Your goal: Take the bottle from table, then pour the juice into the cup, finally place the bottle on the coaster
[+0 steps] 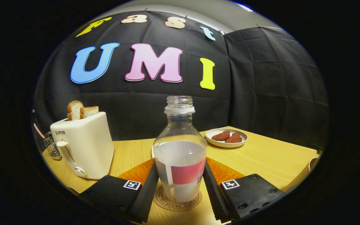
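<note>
A clear uncapped bottle (180,150) with pale juice and a red label stands upright on a round cork coaster (162,200) on the wooden table (261,159). My gripper (180,175) has one finger on each side of the bottle's lower body, and both fingers (148,190) lie against its sides, so it is shut on the bottle. The tan cup (309,167) peeks in at the far right, beyond the right finger, with most of it cut off.
A white toaster (83,145) holding bread slices stands to the left of the bottle, with a small metal holder (51,147) behind it. A white plate (227,142) with two reddish pieces sits behind the bottle to the right. Black cloth walls close off the table's back.
</note>
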Demonstrator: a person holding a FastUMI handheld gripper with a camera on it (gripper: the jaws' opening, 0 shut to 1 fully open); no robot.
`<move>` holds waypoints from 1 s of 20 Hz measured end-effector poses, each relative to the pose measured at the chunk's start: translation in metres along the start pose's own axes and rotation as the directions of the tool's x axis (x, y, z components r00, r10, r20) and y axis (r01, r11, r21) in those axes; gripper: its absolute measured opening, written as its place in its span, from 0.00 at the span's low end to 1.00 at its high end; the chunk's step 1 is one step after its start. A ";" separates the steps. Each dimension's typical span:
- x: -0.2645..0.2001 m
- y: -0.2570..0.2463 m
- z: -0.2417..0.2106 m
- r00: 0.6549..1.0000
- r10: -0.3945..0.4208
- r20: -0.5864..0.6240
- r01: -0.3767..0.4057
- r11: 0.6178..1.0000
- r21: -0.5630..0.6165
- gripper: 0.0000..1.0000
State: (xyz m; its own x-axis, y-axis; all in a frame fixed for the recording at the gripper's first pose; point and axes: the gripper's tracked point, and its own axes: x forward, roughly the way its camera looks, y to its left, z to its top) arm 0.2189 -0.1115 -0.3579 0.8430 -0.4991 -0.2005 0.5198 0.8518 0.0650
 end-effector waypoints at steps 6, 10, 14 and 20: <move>-0.008 0.002 0.004 1.000 0.019 -0.003 -0.019 1.000 0.007 0.92; -0.026 -0.005 0.004 0.999 0.042 -0.009 -0.042 0.999 0.013 1.00; -0.062 -0.015 0.011 0.998 0.059 -0.025 -0.060 0.998 -0.017 1.00; -0.133 -0.033 0.069 0.992 0.124 0.022 -0.124 0.992 0.013 0.99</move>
State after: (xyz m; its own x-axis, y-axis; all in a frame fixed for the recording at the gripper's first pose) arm 0.0987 -0.0844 -0.2656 0.9037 -0.3932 -0.1693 0.4129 0.9051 0.1019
